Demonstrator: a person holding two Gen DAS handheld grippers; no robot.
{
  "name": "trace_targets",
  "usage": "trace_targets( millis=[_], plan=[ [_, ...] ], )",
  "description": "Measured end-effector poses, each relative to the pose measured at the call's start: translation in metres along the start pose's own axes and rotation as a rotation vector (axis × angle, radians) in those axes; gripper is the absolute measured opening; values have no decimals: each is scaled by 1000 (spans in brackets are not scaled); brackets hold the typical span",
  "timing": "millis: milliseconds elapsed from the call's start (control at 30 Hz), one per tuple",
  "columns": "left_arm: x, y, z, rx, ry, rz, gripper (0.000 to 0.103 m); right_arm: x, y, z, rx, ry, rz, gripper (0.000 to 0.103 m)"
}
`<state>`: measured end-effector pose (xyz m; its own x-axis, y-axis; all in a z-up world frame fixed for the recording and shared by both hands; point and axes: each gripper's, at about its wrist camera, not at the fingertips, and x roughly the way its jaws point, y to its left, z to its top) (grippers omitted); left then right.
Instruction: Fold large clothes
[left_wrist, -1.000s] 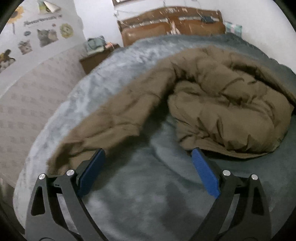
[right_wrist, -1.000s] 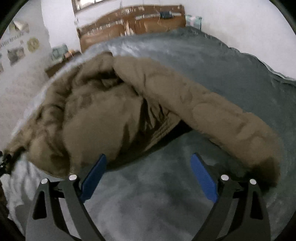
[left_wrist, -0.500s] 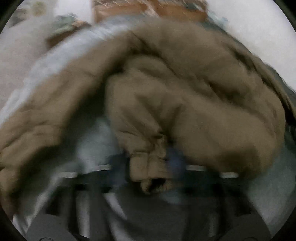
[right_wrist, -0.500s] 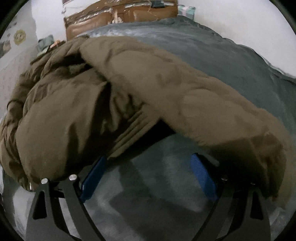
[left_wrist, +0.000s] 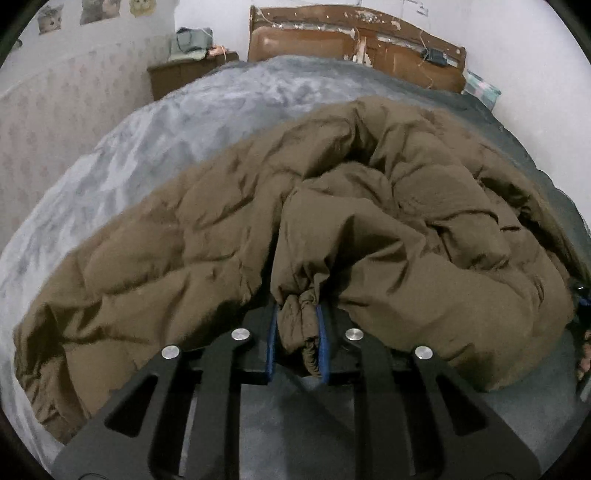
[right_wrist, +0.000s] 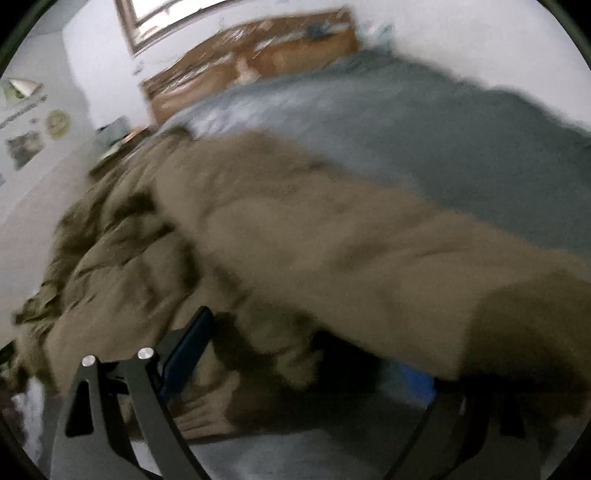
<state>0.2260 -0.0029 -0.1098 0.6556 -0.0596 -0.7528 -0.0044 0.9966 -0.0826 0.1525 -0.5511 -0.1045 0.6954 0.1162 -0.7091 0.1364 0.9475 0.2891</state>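
Note:
A large brown puffer jacket (left_wrist: 332, 221) lies bunched on a grey bed cover (left_wrist: 207, 122). My left gripper (left_wrist: 297, 339) is shut on a gathered edge of the jacket, which bulges between the blue pads (left_wrist: 272, 343). In the blurred right wrist view the jacket (right_wrist: 314, 251) fills the middle. My right gripper (right_wrist: 299, 369) is open, its jaws wide apart around a fold of the jacket near the ribbed hem. Its left blue pad (right_wrist: 186, 354) shows; the right pad is partly hidden under a sleeve.
A wooden headboard (left_wrist: 354, 48) stands at the far end of the bed. A brown nightstand (left_wrist: 184, 74) with cloth on it is at the back left, by a wall with stickers. The bed's grey cover (right_wrist: 424, 129) stretches right of the jacket.
My left gripper moved forward to the jacket and shut on its edge. My right gripper moved forward into the jacket, which now lies between its open jaws, and the view tilted.

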Motion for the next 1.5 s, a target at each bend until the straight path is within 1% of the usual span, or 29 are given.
trace_targets(
  millis=[67, 100, 133, 200, 233, 300, 367, 400, 500, 567, 667, 733, 767, 833, 867, 933, 967, 1000, 1033, 1067, 1100, 1133, 1233, 1267, 1300, 1367, 1400, 1467, 1500],
  plan=[
    [2, -11, -4, 38, -1, 15, 16, 18, 12, -9, -57, 100, -7, 88],
    [2, -17, -5, 64, -2, 25, 16, 22, 17, -13, -92, 129, -11, 69],
    [4, -20, -6, 78, -3, 27, 16, 21, 19, -13, -113, 135, -19, 44],
    [0, -28, -7, 96, -14, 10, 16, 10, 20, -9, -132, 120, -6, 21],
    [-7, -25, -6, 92, -26, -5, 16, -2, 20, -6, -126, 95, 5, 18],
    [-33, -22, -4, 86, -86, -38, 16, -32, 24, -1, -113, 47, 50, 16],
    [-64, -21, 2, 89, -153, -38, 16, -59, 32, 0, -120, 5, 89, 15],
    [-79, -19, 4, 89, -177, -33, 16, -80, 36, 2, -132, -29, 107, 15],
    [-130, -13, 14, 111, -232, -20, 16, -134, 46, 4, -160, -105, 131, 15],
    [-156, -6, 18, 116, -239, -16, 16, -165, 43, 7, -157, -146, 145, 15],
    [-189, 4, 15, 137, -207, -26, 16, -214, 35, -2, -174, -170, 172, 15],
    [-204, 5, 3, 174, -179, -27, 17, -233, 39, -12, -218, -163, 161, 15],
    [-213, 4, -11, 205, -154, -30, 17, -239, 46, -20, -248, -160, 142, 15],
    [-220, 3, -28, 238, -114, -33, 18, -251, 47, -42, -306, -135, 105, 17],
    [-222, 2, -43, 258, -83, -34, 19, -258, 51, -53, -316, -122, 94, 18],
    [-222, 2, -72, 283, -30, -28, 26, -258, 50, -73, -343, -74, 62, 24],
    [-223, 3, -82, 286, -18, -19, 29, -255, 47, -84, -346, -37, 51, 26],
    [-226, 4, -87, 285, -18, 3, 37, -252, 43, -93, -339, -3, 49, 33],
    [-231, 3, -92, 285, -33, 38, 55, -255, 39, -101, -332, 4, 32, 39],
    [-239, 1, -96, 275, -57, 58, 66, -256, 39, -106, -329, -2, 8, 58],
    [-247, 1, -98, 256, -84, 65, 83, -261, 36, -110, -327, -15, -16, 73],
    [-257, 2, -98, 236, -110, 74, 89, -268, 36, -112, -319, -43, -34, 81],
    [-273, -4, -85, 238, -193, 95, 92, -294, 39, -109, -267, -124, -52, 91],
    [-267, -9, -75, 240, -207, 101, 93, -301, 43, -103, -251, -156, -47, 93],
    [-261, -13, -68, 243, -210, 104, 94, -306, 52, -104, -250, -166, -34, 95],
    [-242, -23, -52, 231, -202, 85, 94, -291, 66, -89, -249, -153, 26, 95],
    [-236, -27, -47, 222, -198, 81, 95, -282, 71, -86, -241, -139, 38, 95],
    [-208, -36, -37, 209, -177, 63, 95, -255, 80, -77, -222, -109, 57, 95],
    [-192, -42, -32, 207, -169, 62, 95, -239, 81, -70, -202, -89, 50, 95]
  ],
)
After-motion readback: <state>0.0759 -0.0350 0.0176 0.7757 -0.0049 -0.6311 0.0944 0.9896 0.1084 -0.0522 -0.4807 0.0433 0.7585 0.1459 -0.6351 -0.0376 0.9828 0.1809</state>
